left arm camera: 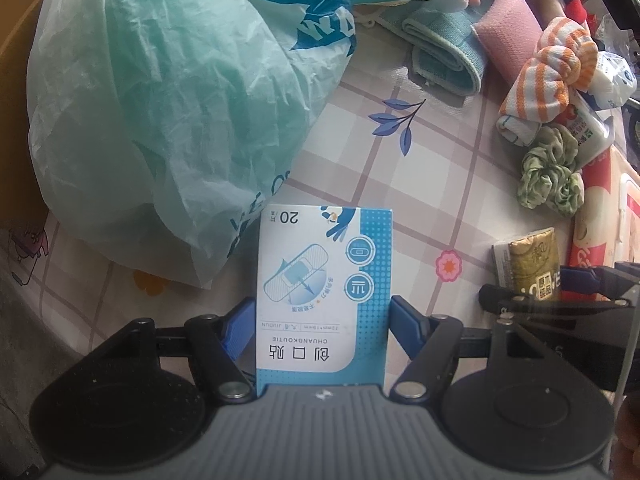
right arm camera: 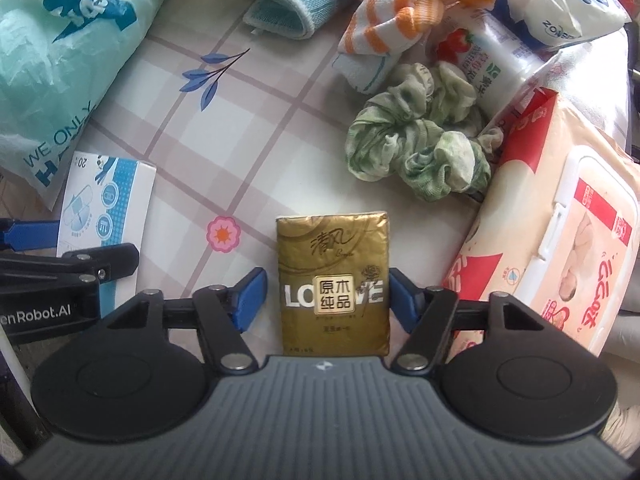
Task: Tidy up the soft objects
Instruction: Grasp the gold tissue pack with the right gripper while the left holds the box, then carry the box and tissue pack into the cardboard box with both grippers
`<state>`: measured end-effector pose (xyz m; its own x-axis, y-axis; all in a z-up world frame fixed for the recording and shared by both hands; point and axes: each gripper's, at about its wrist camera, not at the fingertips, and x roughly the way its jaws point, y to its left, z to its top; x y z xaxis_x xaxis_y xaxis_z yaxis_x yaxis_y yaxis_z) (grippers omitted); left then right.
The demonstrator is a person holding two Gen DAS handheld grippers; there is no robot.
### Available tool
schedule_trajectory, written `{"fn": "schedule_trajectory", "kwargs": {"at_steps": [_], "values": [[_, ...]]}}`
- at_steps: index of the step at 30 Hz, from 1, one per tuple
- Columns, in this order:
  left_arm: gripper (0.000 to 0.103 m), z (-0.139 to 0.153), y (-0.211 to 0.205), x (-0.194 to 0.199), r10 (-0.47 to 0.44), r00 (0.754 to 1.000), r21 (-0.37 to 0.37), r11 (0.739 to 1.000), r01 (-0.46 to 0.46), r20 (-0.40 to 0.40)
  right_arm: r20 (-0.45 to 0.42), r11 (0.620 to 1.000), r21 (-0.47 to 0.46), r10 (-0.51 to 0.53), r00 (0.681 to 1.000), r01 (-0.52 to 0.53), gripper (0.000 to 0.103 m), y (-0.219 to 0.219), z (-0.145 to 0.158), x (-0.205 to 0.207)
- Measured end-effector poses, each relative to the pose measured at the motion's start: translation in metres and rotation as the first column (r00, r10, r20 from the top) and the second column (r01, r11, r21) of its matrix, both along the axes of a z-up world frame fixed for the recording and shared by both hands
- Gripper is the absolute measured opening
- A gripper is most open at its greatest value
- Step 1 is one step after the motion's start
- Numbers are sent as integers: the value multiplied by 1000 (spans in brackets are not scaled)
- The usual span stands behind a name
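**Soft goods on a checked tablecloth: surface inventory**

Surface: a table covered by a pale cloth point(right arm camera: 248, 152) with a mauve check, printed with blue leaf sprigs and a pink flower. At the left edge of the left wrist view a tan board point(left arm camera: 16, 60) shows beyond the cloth. The far right edge of both views is dark and cluttered; nothing there can be made out.

Item 1. Left gripper point(left arm camera: 322, 320), pointing down at the cloth. Its blue pads sit against both long edges of a blue-and-white plaster box point(left arm camera: 324, 292), clasping it.

Item 2. Right gripper point(right arm camera: 327, 296), also pointing down. A gold tissue pack point(right arm camera: 334, 284) lies flat on the cloth between its jaws. The right pad is at the pack's edge; a sliver of gap shows at the left pad, so the jaws are released around it, not pressing.

Item 3. Pale green plastic bag point(left arm camera: 160, 100), crumpled, with dark blue lettering, far left, its lower edge just beside the plaster box.

Item 4. Teal folded cloth point(left arm camera: 444, 56) and pink folded cloth point(left arm camera: 508, 36), side by side at the far edge.

Item 5. Orange-striped white cloth point(right arm camera: 404, 20), bunched, touching a green scrunchie point(right arm camera: 416, 148) below it.

Item 6. Wet-wipe pack point(right arm camera: 560, 248), pink and red with a white flip lid, right of the tissue pack.

Item 7. White tube with strawberry print point(right arm camera: 488, 56) and a white sachet point(right arm camera: 568, 0), far right.
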<state>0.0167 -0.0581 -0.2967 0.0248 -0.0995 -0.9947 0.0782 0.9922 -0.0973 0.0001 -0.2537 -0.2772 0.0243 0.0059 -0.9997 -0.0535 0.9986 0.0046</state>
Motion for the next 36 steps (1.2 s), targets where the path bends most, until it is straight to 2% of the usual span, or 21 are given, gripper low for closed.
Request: {"fn": "schedule_trajectory", "kwargs": {"at_steps": [3,7,16,21,28,36], "values": [[71,1,-2,-1,-9,1000,0,1000,9,7,-2,997,48,-59,998,59,52,-7,4,-1],[71,5,-9,-4,-37,999,1,999,37,22,19,995,57,-79,997,78,51,-9,7,-5],[71,31,-28,2,-73,996,-31,997,75,58,75,983,105,-157,985,149,51,-24,40,-1],[71,61,-35,16,-89,990,-42,995,94,113,125,977,125,-188,974,172,51,-39,69,22],[71,117,-35,54,-65,975,-80,993,84,214,240,977,142,-188,952,157,51,-41,127,63],[72,175,-2,111,-46,945,-88,993,79,325,334,972,172,-212,918,162,51,-3,184,121]]}}
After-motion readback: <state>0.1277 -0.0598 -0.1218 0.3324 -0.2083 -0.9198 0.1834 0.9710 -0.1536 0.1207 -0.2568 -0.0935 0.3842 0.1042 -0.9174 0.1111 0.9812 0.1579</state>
